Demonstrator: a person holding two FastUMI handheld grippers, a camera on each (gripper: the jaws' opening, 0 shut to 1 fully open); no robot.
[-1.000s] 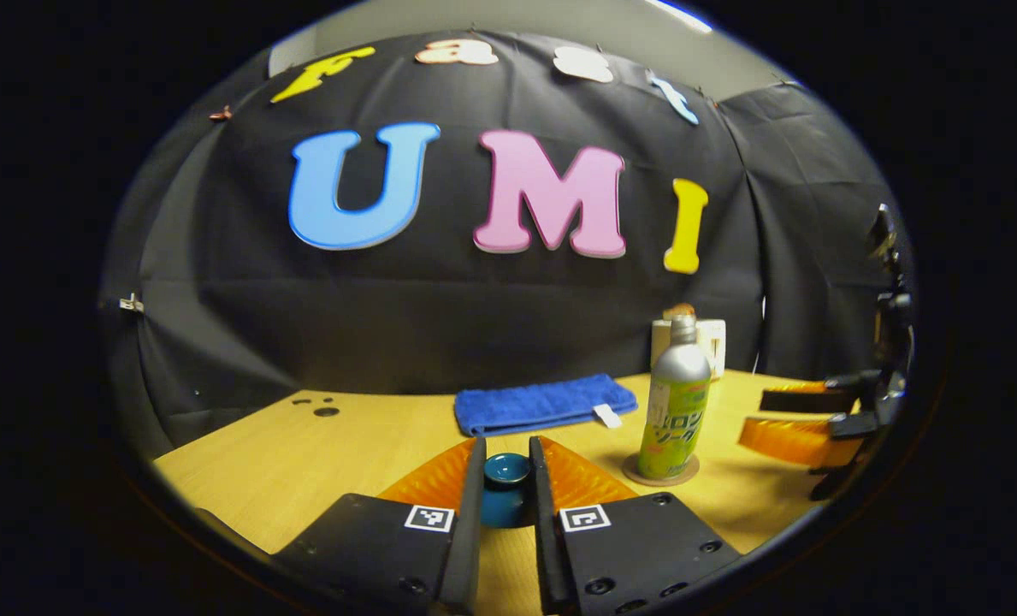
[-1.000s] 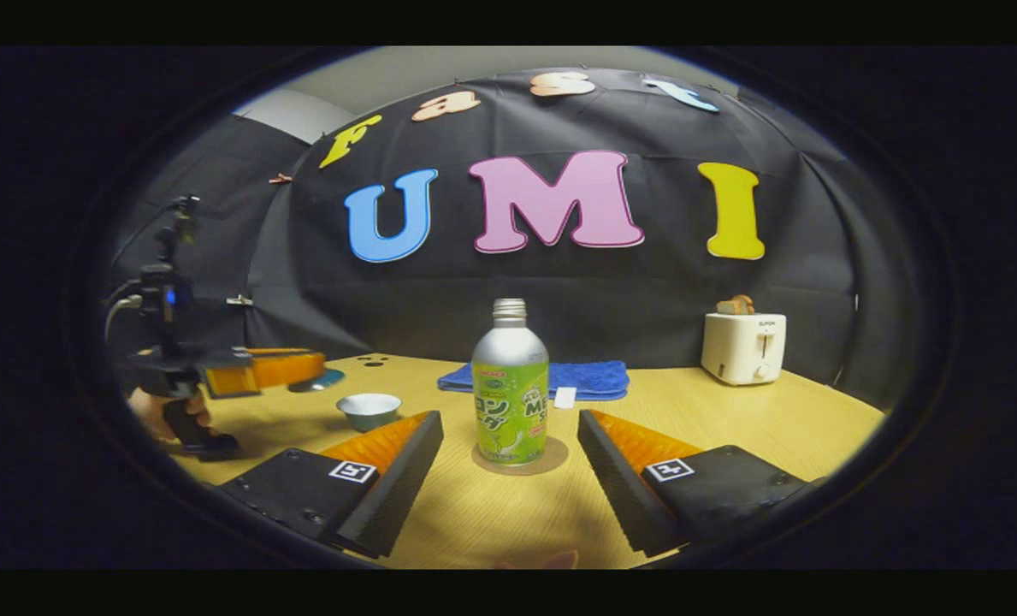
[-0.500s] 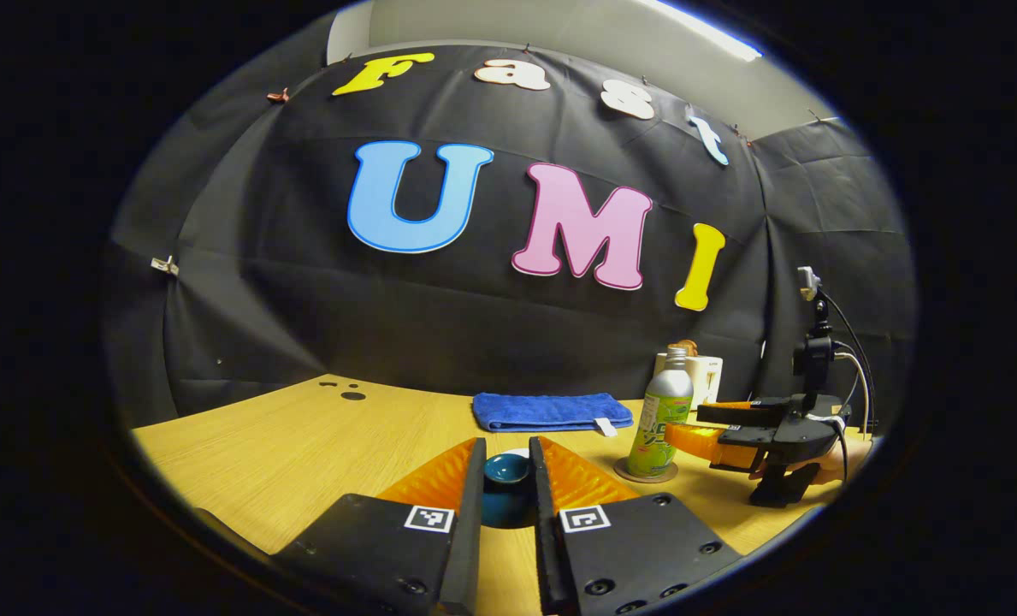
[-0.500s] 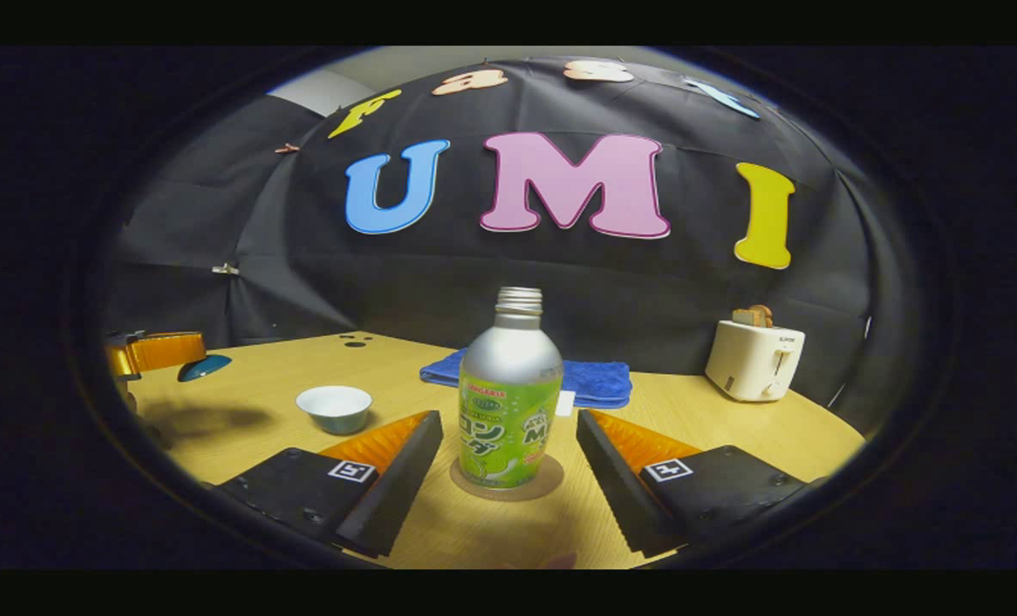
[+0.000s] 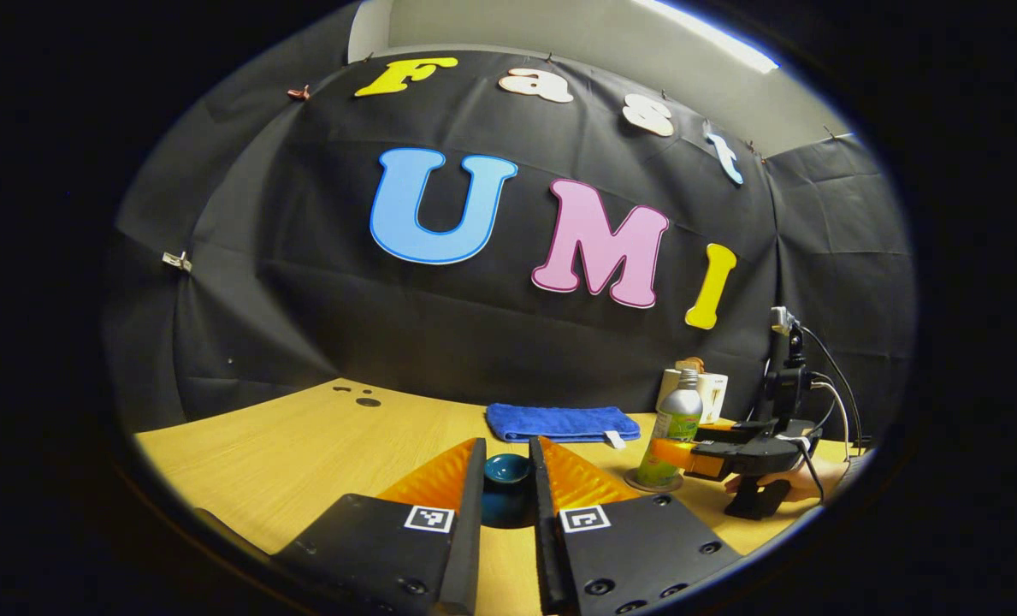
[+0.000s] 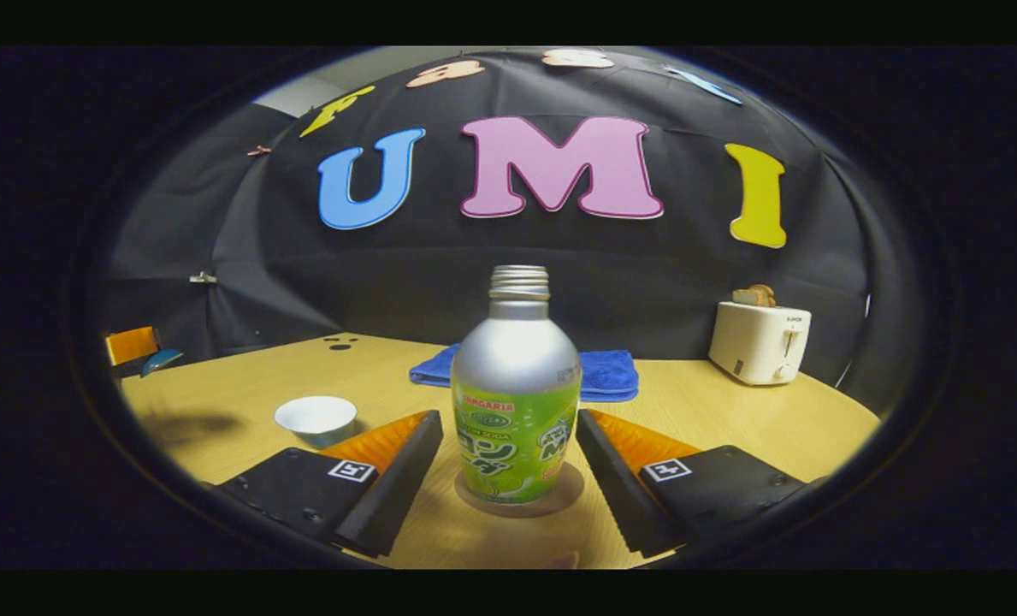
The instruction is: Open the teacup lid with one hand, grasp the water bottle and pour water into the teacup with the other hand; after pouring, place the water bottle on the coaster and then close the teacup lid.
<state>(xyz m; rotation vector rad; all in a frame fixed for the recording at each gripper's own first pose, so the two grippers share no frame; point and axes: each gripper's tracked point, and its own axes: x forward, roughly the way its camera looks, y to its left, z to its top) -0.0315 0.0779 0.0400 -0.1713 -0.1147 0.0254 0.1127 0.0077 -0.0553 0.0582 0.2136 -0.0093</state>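
The water bottle [image 6: 516, 389] stood upright on its round coaster [image 6: 570, 497] near the front of the wooden table [image 6: 713, 419], capless, with its threaded neck bare. Your right gripper [image 6: 508, 466] had its fingers spread wide, one on each side of the bottle, and I could see a gap between each finger and the bottle, so nothing was gripped yet. In the left gripper view the same gripper [image 5: 677, 453] reached in from the right, with your hand [image 5: 786, 484] under it, and the bottle [image 5: 672, 426] sat at its fingertips.

Your left gripper [image 5: 505, 475] was closed narrowly on the dark teal teacup lid [image 5: 507, 470], both fingers pressing its knob. In the right gripper view that lid [image 6: 160, 360] hung at the far left edge, held up off the table and well apart from the cup.

The teacup [image 6: 316, 418] sat uncovered on the table, left of the bottle and just beyond your right gripper's left finger; its white inside was plain to see. Nothing lay between the bottle and the cup except that finger.

Behind the bottle a folded blue towel [image 6: 608, 376] lay flat near the back of the table. A white toaster [image 6: 759, 342] with bread in its slots stood at the back right, well apart from the bottle. A few dark holes [image 5: 356, 395] marked the table's far left corner.
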